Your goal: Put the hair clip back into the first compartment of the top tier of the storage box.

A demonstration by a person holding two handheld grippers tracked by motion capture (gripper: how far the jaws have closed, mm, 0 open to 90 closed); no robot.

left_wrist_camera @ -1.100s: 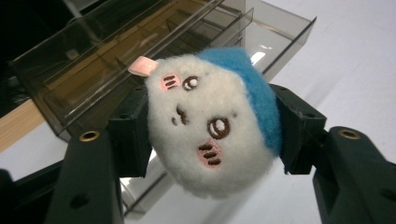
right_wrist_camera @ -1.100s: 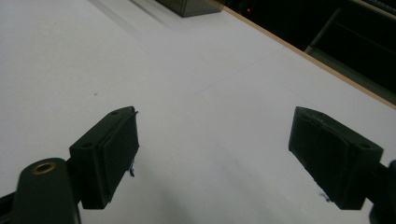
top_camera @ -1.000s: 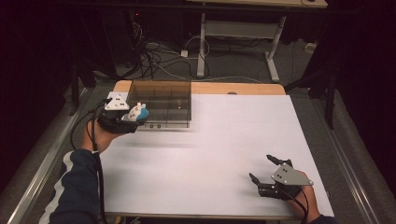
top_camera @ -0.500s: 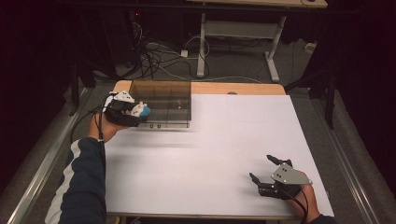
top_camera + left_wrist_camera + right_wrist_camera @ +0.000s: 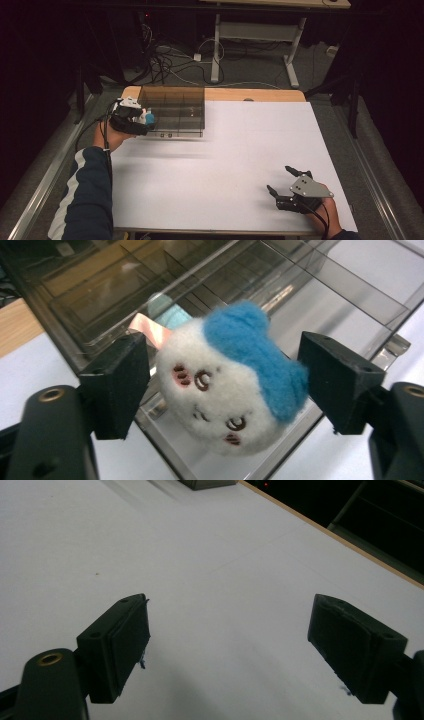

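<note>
Plush toy [image 5: 230, 385]: sits between my left tool's [image 5: 225, 385] jaws over the near edge of the smoky plastic organiser box [image 5: 172, 107].
Grip: jaws look slightly spread, possibly just touching the fluff.
Done: toy brought to the box.
Left: lowering it into a compartment.
Textures: fuzzy white-and-blue felt; hard, glossy dividers.
Right tool [image 5: 287, 187]: spread wide, idle on the white bench [image 5: 240, 150].

White-topped table [image 5: 225, 165], smoky clear divided organizer box [image 5: 172, 102] at its far-left corner.
</note>
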